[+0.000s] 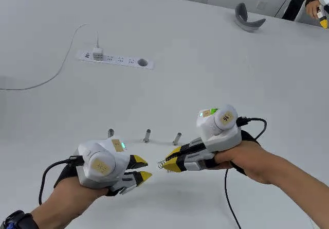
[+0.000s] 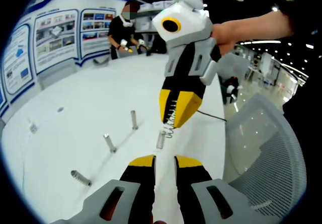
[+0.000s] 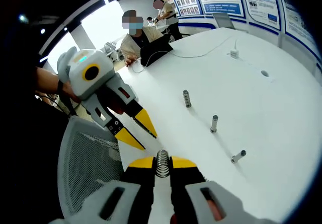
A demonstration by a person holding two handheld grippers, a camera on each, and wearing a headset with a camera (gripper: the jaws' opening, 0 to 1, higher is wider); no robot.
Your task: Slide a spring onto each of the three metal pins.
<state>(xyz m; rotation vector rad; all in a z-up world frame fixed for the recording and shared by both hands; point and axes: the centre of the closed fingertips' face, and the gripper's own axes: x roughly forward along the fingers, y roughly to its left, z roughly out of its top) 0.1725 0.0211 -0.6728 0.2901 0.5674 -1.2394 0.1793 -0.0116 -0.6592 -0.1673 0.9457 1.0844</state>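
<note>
Wide white counter (image 1: 216, 59), with a long white power strip (image 1: 115, 59) far back, well apart from the work. Left claw (image 1: 148, 169), yellow-tipped black jaws on a white body: jaws apart, nothing in them, hovering just short of the pin row. Right claw (image 1: 171, 163), same build: clamped on a small coiled steel spring (image 3: 161, 163), with the coil poking out past the tips toward the left claw. Three short grey metal pins stand in a row just beyond both claws: left pin (image 1: 110, 133), middle pin (image 1: 147, 135), right pin (image 1: 177, 138). Both gripper views show a coil already sitting on the left pin, while the middle and right pins are bare. My read is one of three done, second in hand. Key geometry: the right pin is the bare one nearest the right claw, just beyond the claw tips in the head view, with the middle pin next along. The spring's long axis runs along the jaws, roughly level with the counter, and the pins stand up from it, so the two axes are crossed. The wrist likely has to tip until the coil's open end looks down over a pin top, then lower. The left claw is nearer the pin that's already loaded and could steady the coil's free end. Risk: the coil flexes and snags on the pin tip.
</note>
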